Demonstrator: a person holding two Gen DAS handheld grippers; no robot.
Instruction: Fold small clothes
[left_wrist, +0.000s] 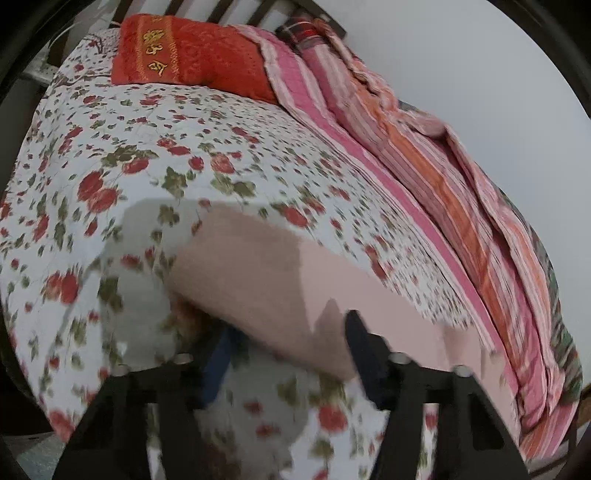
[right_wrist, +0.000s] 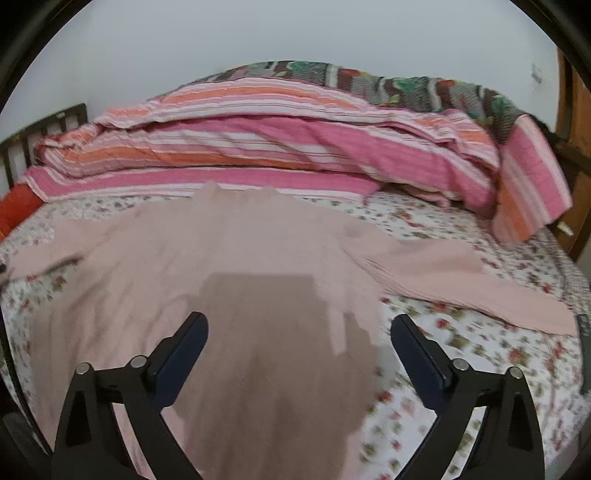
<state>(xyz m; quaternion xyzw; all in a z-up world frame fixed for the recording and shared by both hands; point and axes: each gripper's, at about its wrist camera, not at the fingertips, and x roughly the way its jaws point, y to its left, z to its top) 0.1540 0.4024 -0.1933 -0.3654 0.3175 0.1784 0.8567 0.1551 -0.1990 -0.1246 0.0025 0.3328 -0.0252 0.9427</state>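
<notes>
Left wrist: left claw apart around pink top; right claw apart.

- bed with floral quilt, red roses on white;
- pink garment spread flat on it, sleeves out;
- striped pink-orange blanket heaped along the far edge;
- red pillow at the head.
</notes>
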